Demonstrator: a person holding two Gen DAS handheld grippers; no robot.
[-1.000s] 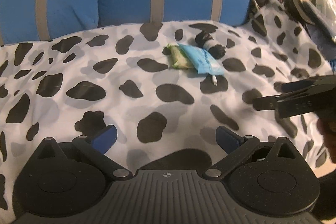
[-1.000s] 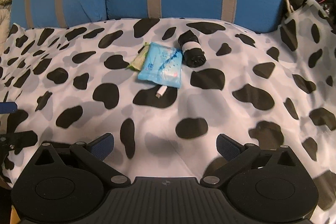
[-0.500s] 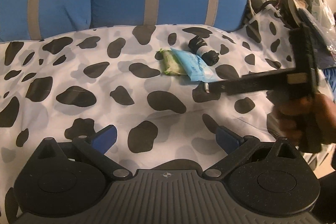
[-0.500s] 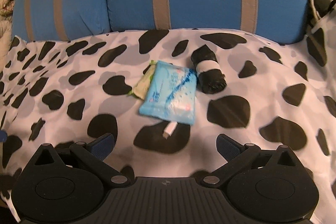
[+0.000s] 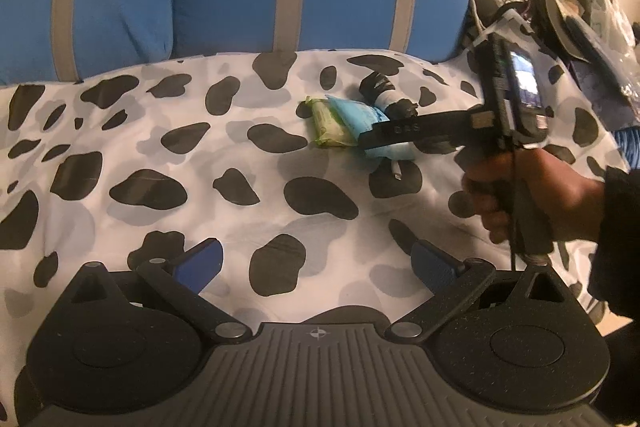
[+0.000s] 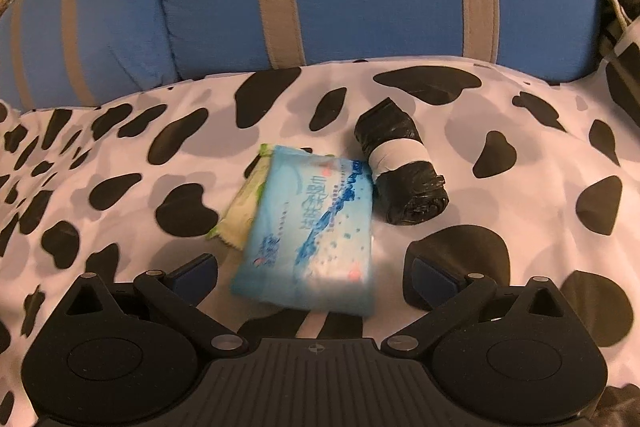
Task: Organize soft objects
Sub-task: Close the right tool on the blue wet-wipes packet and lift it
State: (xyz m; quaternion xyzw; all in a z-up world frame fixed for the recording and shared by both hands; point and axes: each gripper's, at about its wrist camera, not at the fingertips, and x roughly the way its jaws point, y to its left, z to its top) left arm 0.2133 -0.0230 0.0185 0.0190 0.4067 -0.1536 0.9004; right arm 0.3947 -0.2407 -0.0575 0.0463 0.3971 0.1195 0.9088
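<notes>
Tissues come first: my right hand-held gripper (image 6: 310, 277), fingers spread, straddles the blue tissue pack (image 6: 310, 231) on the spotted bedcover (image 6: 520, 211); next I squeeze. Left hand-held gripper (image 5: 316, 261) waits spread.

A light-blue tissue pack (image 6: 310, 235) with darker blue print lies flat at the centre of the right wrist frame, on the spotted cover. It partly overlaps a pale green packet (image 6: 243, 205) on its left. Just right of it, touching its upper corner, lies a black plastic roll (image 6: 402, 173) with a white band, on its side.
</notes>
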